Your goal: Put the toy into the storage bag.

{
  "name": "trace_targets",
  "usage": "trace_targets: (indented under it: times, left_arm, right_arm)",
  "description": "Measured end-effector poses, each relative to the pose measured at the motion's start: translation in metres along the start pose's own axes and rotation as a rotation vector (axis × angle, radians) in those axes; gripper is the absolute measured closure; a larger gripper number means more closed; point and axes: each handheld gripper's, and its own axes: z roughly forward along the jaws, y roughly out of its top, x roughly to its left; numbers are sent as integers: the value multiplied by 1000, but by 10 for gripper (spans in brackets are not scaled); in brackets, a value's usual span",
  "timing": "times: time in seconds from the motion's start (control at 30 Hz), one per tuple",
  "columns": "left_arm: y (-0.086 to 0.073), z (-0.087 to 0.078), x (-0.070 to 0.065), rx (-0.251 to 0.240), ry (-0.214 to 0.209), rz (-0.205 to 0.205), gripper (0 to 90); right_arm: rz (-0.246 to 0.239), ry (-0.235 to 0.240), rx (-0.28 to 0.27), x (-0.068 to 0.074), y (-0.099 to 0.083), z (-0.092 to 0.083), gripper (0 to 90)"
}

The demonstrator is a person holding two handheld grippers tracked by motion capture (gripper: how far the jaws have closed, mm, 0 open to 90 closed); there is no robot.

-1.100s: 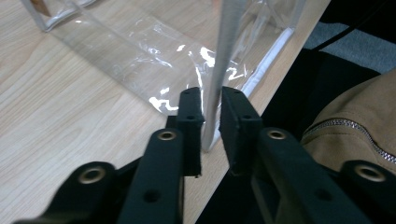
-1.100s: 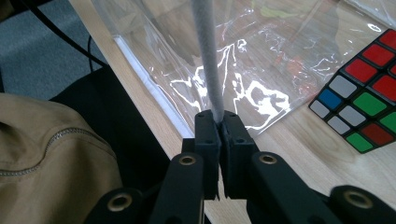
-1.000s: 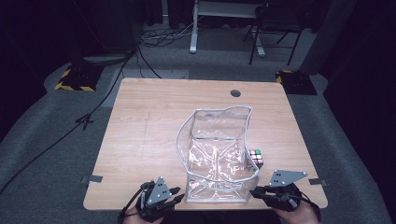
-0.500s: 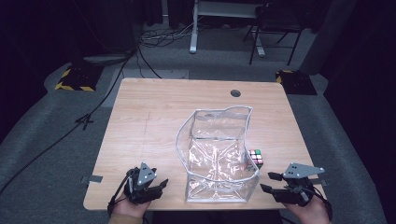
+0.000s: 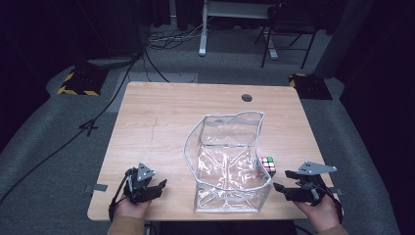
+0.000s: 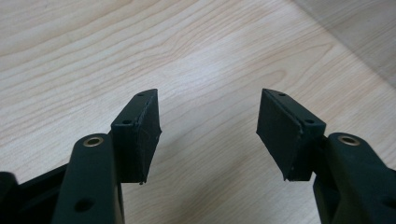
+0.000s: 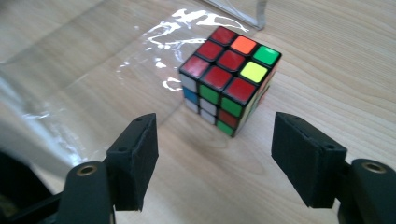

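Two grippers sit at the near edge of my table [image 5: 161, 117], one on each side of the clear plastic bag [image 5: 230, 161]. My left gripper [image 5: 155, 188] hovers over bare wood near the near-left corner, well apart from the bag, with open tabletop to its left and beyond it. In the left gripper view its jaws have just been opening and stand apart with only wood grain between them. My right gripper [image 5: 283, 189] is near the near-right corner, close to the table's right edge, so there is little room on that side. Its jaws have also just been opening; in the right gripper view they stand apart, nothing pressed between the pads, with the puzzle cube [image 7: 229, 79] lying just beyond them.

The cube rests on the wood just beside the bag's right wall, on the near-right part of the table; whether it touches the plastic I cannot tell. It has no long axis; it sits flat with a mostly red face up and one corner turned toward my right gripper. The bag stands upright with its mouth open to the top, reaching almost to the near edge.

The table is light wood with a round hole [image 5: 247, 98] near its far edge. Around it lies grey floor [image 5: 58, 147] with cables [image 5: 161, 44], in a dark room.
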Motion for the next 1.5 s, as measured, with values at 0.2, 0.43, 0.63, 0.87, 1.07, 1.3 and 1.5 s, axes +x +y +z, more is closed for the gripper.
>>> trace_targets:
  times: [0.2,0.43,0.63,0.87,1.07,1.3,1.5]
  left_arm:
    - [-9,3,5,10,22,-13,384]
    - [-14,3,5,-14,12,-7,359]
    - [-15,5,6,-27,9,-7,343]
    - [-13,7,7,-22,4,-2,335]
    - [-11,10,7,-28,7,-5,329]
    - [-7,13,9,-25,8,-1,325]
    - [-3,16,11,-22,10,-6,319]
  right_arm:
    - [42,-39,20,-5,5,17,273]
    - [55,-31,18,-9,12,39,236]
    - [88,-9,35,-6,15,55,216]
    - [153,-64,29,-4,24,70,163]
    - [160,-109,38,-10,23,68,166]
    - [187,-127,33,-40,12,42,177]
    - [117,-75,71,-51,36,39,154]
